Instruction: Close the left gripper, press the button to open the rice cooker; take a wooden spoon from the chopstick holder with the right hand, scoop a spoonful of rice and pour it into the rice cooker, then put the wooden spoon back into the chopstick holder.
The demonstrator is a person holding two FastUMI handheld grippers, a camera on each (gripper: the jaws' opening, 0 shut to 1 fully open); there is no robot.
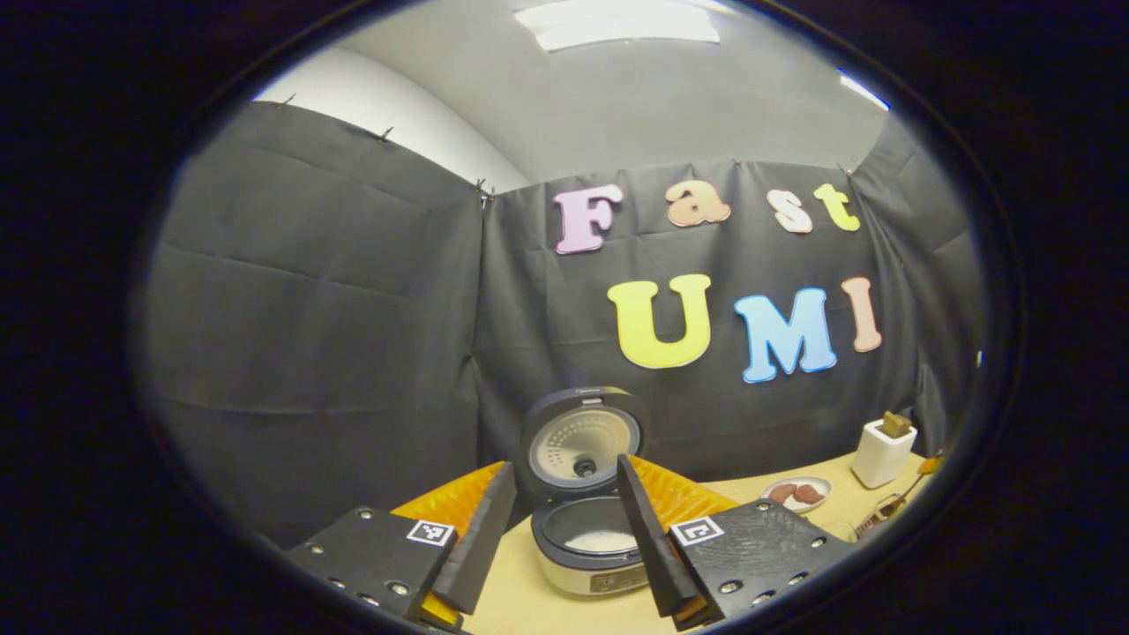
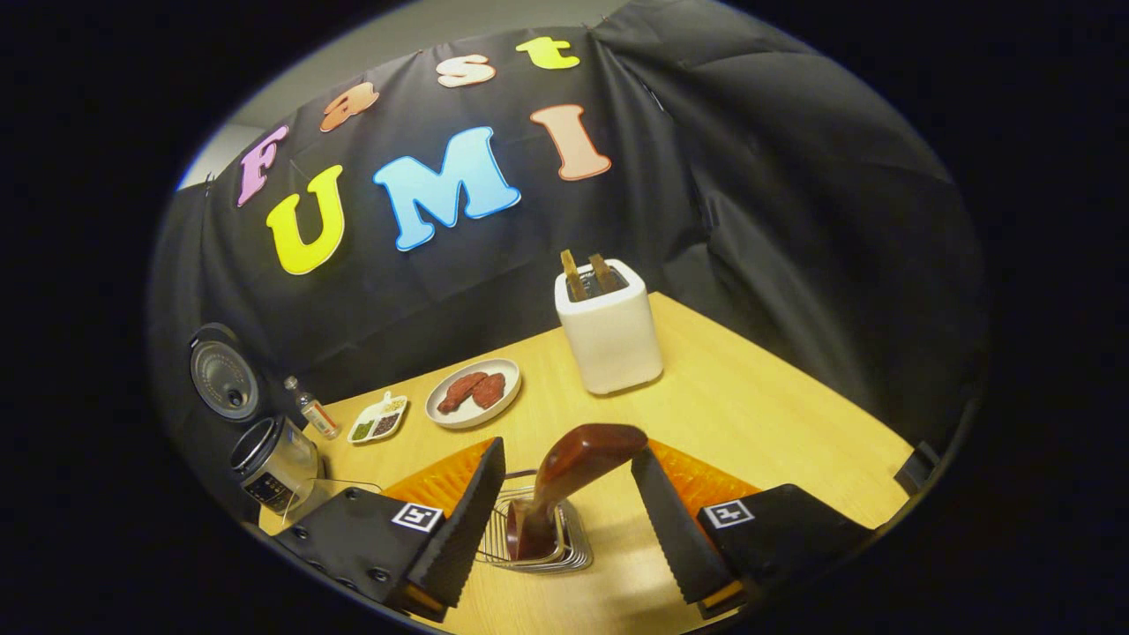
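The rice cooker (image 1: 589,556) stands with its lid (image 1: 578,445) up, and white rice shows in its pot. My left gripper (image 1: 564,551) hovers open just in front of it, one finger on each side of the cooker. In the right gripper view, the dark wooden spoon (image 2: 578,463) stands tilted in the wire chopstick holder (image 2: 538,538). My right gripper (image 2: 564,529) is open around the spoon and holder. The spoon's handle end leans close to the right-hand finger (image 2: 670,529), but nothing is gripped. The open rice cooker (image 2: 269,459) sits far left.
On the wooden table (image 2: 750,414) stand a white toaster (image 2: 609,331) with two slices in it, a plate of meat (image 2: 474,392), a small divided dish (image 2: 377,419) and a little bottle (image 2: 313,410). A clear container (image 2: 340,489) sits beside the cooker. Black cloth walls close the back.
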